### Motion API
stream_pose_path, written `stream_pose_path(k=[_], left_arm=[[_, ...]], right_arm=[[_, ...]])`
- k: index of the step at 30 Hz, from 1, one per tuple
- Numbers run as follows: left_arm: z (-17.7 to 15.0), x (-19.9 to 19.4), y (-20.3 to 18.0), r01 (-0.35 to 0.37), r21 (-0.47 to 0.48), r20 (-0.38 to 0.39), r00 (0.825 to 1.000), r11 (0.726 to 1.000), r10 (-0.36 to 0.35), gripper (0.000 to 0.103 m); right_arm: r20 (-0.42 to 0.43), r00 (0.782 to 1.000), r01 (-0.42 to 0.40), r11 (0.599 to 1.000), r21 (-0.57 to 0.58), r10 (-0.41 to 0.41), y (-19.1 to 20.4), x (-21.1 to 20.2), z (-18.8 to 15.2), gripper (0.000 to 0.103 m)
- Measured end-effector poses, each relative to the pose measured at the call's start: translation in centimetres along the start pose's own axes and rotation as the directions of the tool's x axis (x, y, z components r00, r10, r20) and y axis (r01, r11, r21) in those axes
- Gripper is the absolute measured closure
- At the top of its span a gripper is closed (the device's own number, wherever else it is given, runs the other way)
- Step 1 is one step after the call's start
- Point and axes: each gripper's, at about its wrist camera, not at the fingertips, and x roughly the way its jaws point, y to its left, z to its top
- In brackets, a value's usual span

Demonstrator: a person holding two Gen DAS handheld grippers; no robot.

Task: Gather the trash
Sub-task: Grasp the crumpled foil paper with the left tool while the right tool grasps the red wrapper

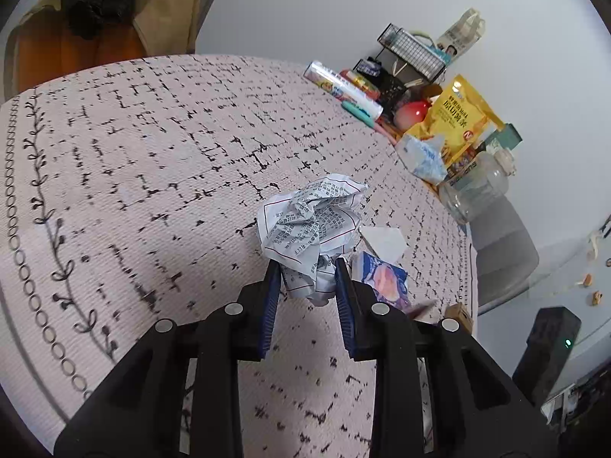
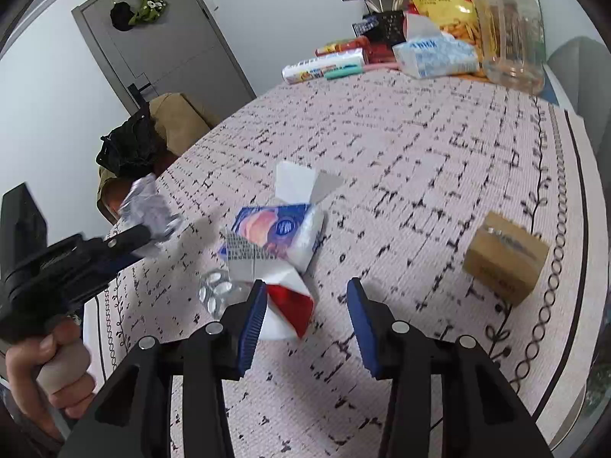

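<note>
The left gripper (image 1: 307,278) has its blue pads pressed on the near end of a paper ball (image 1: 311,225), crumpled printed sheet that bulges out ahead of the fingertips. In the right view it hangs clear above the cloth (image 2: 420,152), so it looks lifted. It should be very light and springy (paper like this gives under the pads), so a pinch across a thick fold is safer than one on a loose flap.

Just right of that gripper lie a white scrap (image 1: 383,242) and a blue wrapper (image 1: 382,278).

The right gripper (image 2: 305,297) stands with jaws apart and nothing pinched. A red-and-white packet (image 2: 290,305) lies against its left pad, mostly between the jaws; the right pad is well clear of it. The packet looks thin, flat and slick, so it may slide: best taken across its raised folded ridge. A clear blister (image 2: 215,292) sits left of that pad, the blue wrapper (image 2: 278,233) just ahead, a small box (image 2: 504,259) off right.
</note>
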Motion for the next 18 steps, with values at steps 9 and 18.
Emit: stream_pose_path(k=[9,18], left_arm=[[-1.0,-2.2,0.9,0.029,-0.016,0.025,0.999,0.999,-0.029,0.075],[-1.2,-2.9,1.0,0.053,-0.016,0.032,0.998,0.998,-0.052,0.075]], right_arm=[[-0.036,0.998,0.037,0.993,-0.114,-0.041,1.9,1.5,-0.4,0.083],[0.021,0.997,0.076,0.980,-0.185,-0.073,3.4,-1.8,0.1,0.097]])
